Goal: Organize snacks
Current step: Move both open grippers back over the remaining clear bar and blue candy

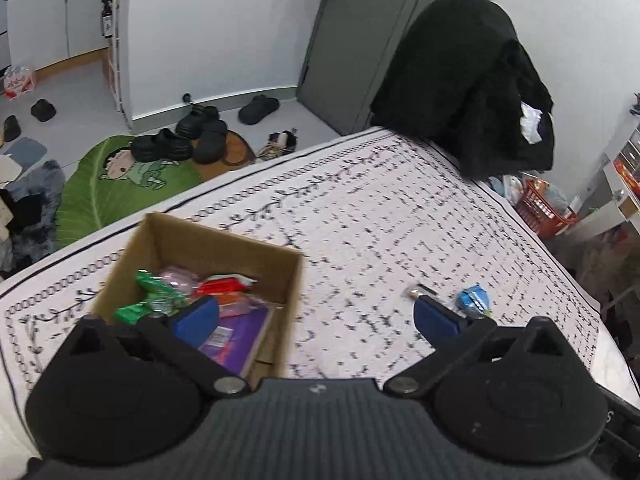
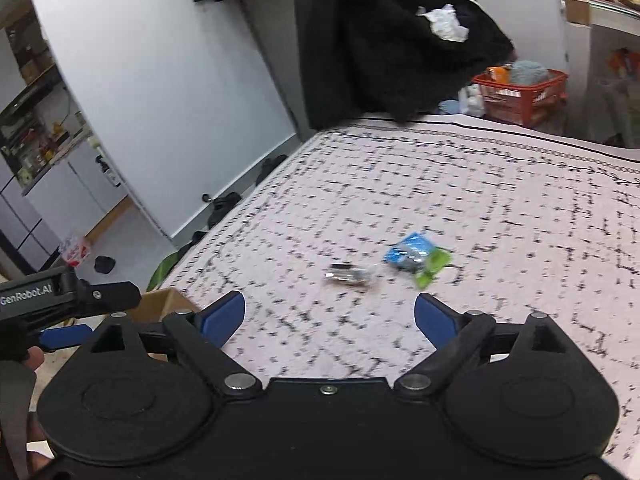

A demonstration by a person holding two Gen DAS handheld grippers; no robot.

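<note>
A cardboard box (image 1: 280, 280) stands on the patterned tablecloth (image 1: 360, 220) and holds several snack packets: green (image 1: 154, 292), red (image 1: 222, 284), purple (image 1: 240, 336). My left gripper (image 1: 316, 316) is open and empty, its left finger over the box's near right part. A blue-and-green packet (image 2: 416, 258) and a small silver-and-black packet (image 2: 348, 274) lie loose on the cloth; both also show in the left wrist view, blue (image 1: 474, 300), silver (image 1: 420, 291). My right gripper (image 2: 330, 316) is open and empty, a short way in front of them.
A black coat (image 1: 468, 84) hangs over a chair at the table's far edge. An orange basket (image 2: 524, 94) stands on the floor behind the table. Shoes (image 1: 192, 140) and a green mat lie on the floor to the left. The left gripper's body (image 2: 60, 298) shows at the right view's left edge.
</note>
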